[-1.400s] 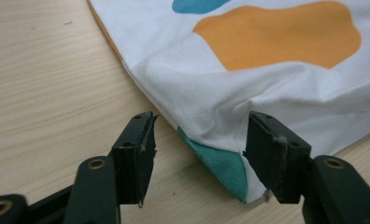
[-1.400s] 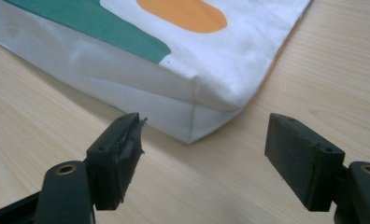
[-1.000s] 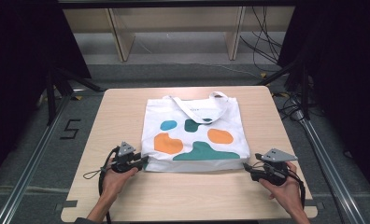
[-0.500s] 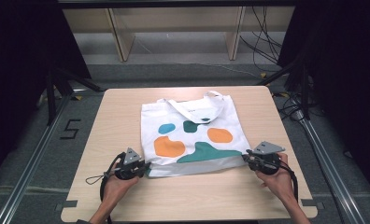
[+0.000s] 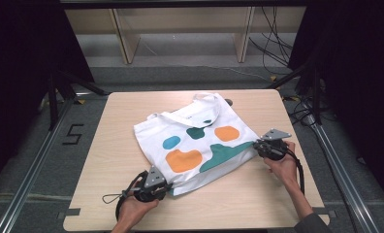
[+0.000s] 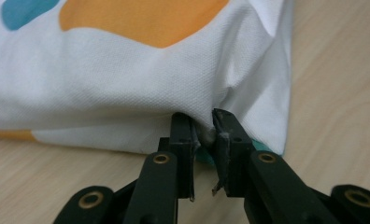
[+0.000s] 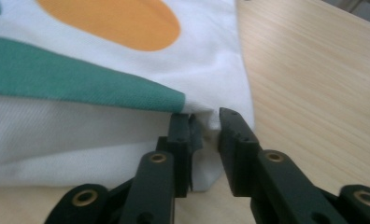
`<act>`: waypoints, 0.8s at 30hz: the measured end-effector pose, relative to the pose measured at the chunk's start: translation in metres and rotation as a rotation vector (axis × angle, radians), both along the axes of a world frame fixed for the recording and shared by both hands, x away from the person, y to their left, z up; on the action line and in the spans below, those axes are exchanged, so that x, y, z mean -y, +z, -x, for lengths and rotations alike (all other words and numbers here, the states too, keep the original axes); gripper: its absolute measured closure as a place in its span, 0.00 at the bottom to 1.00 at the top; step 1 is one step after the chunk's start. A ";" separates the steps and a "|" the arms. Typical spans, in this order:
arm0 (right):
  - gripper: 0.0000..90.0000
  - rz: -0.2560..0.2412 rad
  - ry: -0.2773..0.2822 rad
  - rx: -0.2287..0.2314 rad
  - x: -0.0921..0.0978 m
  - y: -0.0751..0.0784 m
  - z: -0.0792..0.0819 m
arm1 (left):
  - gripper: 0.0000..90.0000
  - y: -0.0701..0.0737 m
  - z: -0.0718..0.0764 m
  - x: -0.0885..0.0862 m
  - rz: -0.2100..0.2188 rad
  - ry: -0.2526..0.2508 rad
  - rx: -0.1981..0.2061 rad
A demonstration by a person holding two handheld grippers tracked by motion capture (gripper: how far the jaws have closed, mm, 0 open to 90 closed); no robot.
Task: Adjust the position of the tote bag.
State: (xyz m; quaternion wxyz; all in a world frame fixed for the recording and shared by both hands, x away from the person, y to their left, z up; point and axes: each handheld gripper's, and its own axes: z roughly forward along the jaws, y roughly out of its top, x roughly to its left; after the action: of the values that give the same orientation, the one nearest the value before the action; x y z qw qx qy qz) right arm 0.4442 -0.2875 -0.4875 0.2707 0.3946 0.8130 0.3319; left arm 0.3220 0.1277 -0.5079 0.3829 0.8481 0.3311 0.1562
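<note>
A white tote bag (image 5: 195, 145) printed with orange, teal and blue blobs lies askew on the wooden table (image 5: 117, 116), its handles (image 5: 205, 104) toward the far side. My left gripper (image 5: 169, 187) is at the bag's near corner, and in the left gripper view (image 6: 204, 126) its jaws pinch a fold of white cloth (image 6: 127, 84). My right gripper (image 5: 256, 145) holds the bag's right corner. In the right gripper view (image 7: 205, 123) the cloth edge (image 7: 103, 84) sits between the jaws, just below a teal patch.
A person's hands hold both grippers from the near edge, with a cable looping off the left one (image 5: 113, 198). Wooden shelving (image 5: 180, 29) stands behind the table. Cables trail on the floor at the back right (image 5: 277, 43). Metal rails (image 5: 30, 170) run along both sides.
The bag has turned counterclockwise: my right gripper carried its corner away from the person, while my left gripper drew its corner rightward and nearer. Both stayed shut on the cloth.
</note>
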 end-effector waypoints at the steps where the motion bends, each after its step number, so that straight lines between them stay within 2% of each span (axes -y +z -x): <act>1: 0.78 -0.021 -0.026 -0.005 0.003 0.000 -0.002 | 0.87 0.001 0.002 0.003 -0.015 -0.017 0.003; 2: 0.67 -0.050 -0.071 -0.018 0.007 0.004 -0.001 | 0.86 0.001 0.005 0.007 0.002 -0.020 -0.003; 3: 0.68 -0.078 -0.076 -0.025 0.009 0.008 0.002 | 0.86 0.001 0.005 0.007 0.002 -0.020 -0.003; 5: 0.68 -0.085 -0.069 -0.023 0.013 0.012 0.006 | 0.86 0.000 0.006 0.011 0.006 -0.020 0.007; 6: 0.74 -0.138 -0.036 -0.047 0.017 0.020 0.017 | 0.86 0.000 0.007 0.012 0.014 -0.020 0.003; 7: 0.74 -0.138 -0.036 -0.047 0.017 0.020 0.017 | 0.86 0.000 0.007 0.013 0.013 -0.022 0.004; 8: 0.77 -0.196 -0.027 -0.070 0.015 0.022 0.026 | 0.86 0.001 0.007 0.015 0.006 -0.020 0.006; 10: 0.80 -0.191 0.040 -0.098 0.010 0.025 0.039 | 0.86 0.000 0.010 0.018 0.021 -0.016 0.008; 11: 0.82 -0.202 0.071 -0.132 -0.001 0.023 0.048 | 0.86 0.001 0.011 0.021 0.019 -0.024 0.007; 12: 0.82 -0.193 0.104 -0.126 -0.006 0.021 0.050 | 0.86 0.000 0.012 0.023 0.021 -0.024 0.006; 15: 0.87 -0.144 0.166 -0.150 -0.024 0.019 0.060 | 0.86 0.000 0.015 0.031 0.029 -0.029 0.009; 17: 0.89 -0.137 0.202 -0.157 -0.033 0.017 0.064 | 0.86 0.001 0.016 0.038 0.022 -0.042 0.014; 20: 0.89 -0.124 0.240 -0.182 -0.044 0.014 0.067 | 0.86 0.001 0.019 0.048 0.021 -0.050 0.017; 21: 0.89 -0.137 0.238 -0.174 -0.047 0.013 0.068 | 0.86 0.001 0.019 0.052 0.022 -0.066 0.021; 24: 0.88 -0.165 0.250 -0.192 -0.050 0.015 0.070 | 0.85 0.001 0.020 0.060 0.035 -0.070 0.019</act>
State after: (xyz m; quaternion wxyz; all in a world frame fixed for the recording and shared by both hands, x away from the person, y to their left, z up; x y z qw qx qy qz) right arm 0.3745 -0.2376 -0.4729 0.1150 0.3410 0.8479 0.3893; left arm 0.3018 0.0682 -0.5072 0.4063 0.8508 0.3002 0.1448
